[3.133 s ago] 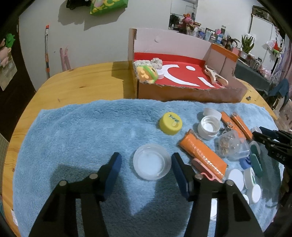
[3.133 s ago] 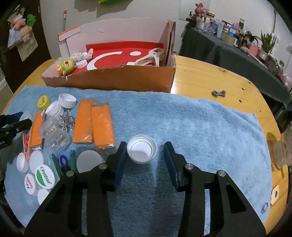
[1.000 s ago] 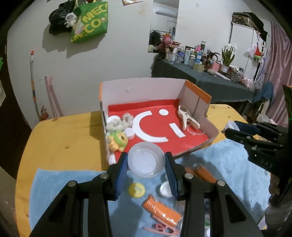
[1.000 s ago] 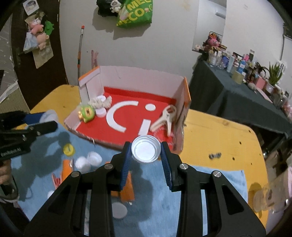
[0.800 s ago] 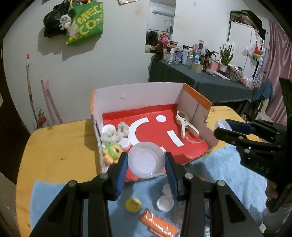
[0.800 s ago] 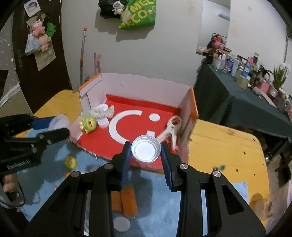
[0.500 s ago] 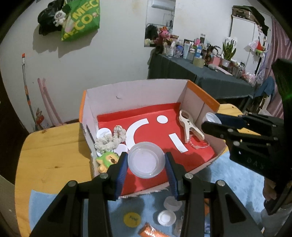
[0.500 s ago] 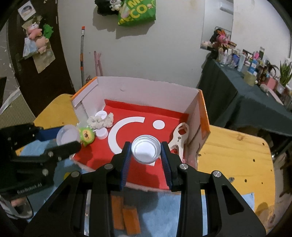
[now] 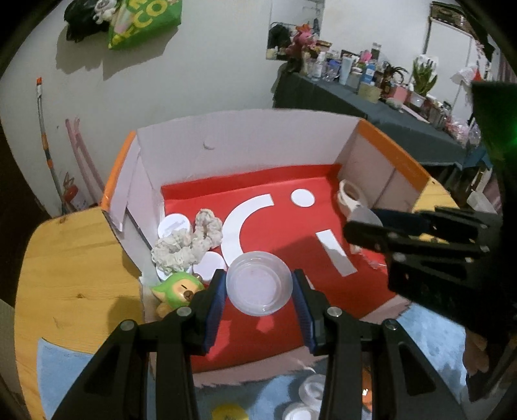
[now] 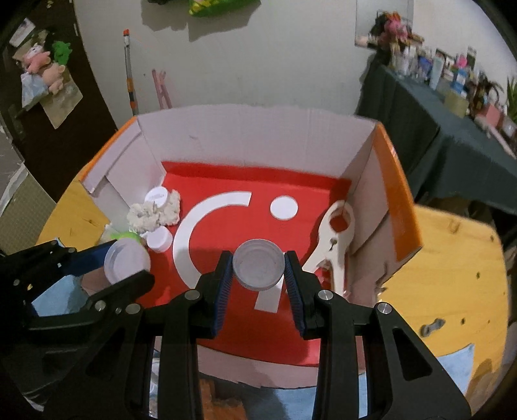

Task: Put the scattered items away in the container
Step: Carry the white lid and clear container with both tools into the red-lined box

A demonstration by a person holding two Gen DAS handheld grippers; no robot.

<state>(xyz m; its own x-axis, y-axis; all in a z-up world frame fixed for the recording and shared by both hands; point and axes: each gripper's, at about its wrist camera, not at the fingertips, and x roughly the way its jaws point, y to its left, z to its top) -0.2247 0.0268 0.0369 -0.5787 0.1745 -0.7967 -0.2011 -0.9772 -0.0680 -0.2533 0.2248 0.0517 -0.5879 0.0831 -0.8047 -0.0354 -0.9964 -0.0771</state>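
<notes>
Reviewing progress: you have part of the job done, judging by what already lies in the container.
Container: cardboard box point(image 9: 245, 152) with a red printed floor, standing on the tabletop point(image 9: 74, 258).
Box, left side: a white lid point(image 9: 173, 226), a pale knitted scrunchie point(image 9: 187, 245) and a green owl toy point(image 9: 177, 289) are already stowed.
Box, right side: a cream clip point(image 10: 334, 240) lies against the right wall.
Left hand-held gripper point(image 9: 258, 287): you hold it clamped on a clear shallow lid point(image 9: 258, 282), which hangs above the red floor near the front edge, not yet released.
Right hand-held gripper point(image 10: 258, 269): clamped on a white ribbed cap point(image 10: 258, 266), over the box's middle, likewise unreleased.
Remaining: several items are outside, on the blue towel point(image 9: 429, 342) below the box front, namely a yellow cap point(image 9: 229, 413), small white lids point(image 9: 310, 392) and something orange, partly hidden. I judge the task well short of finished.
Surface: round wooden tabletop, towel over its near part.
Room: pale wall with a green bag point(image 9: 142, 22) hung up; to the right, a dark-draped side table point(image 9: 371, 106) crowded with bottles and plants.
</notes>
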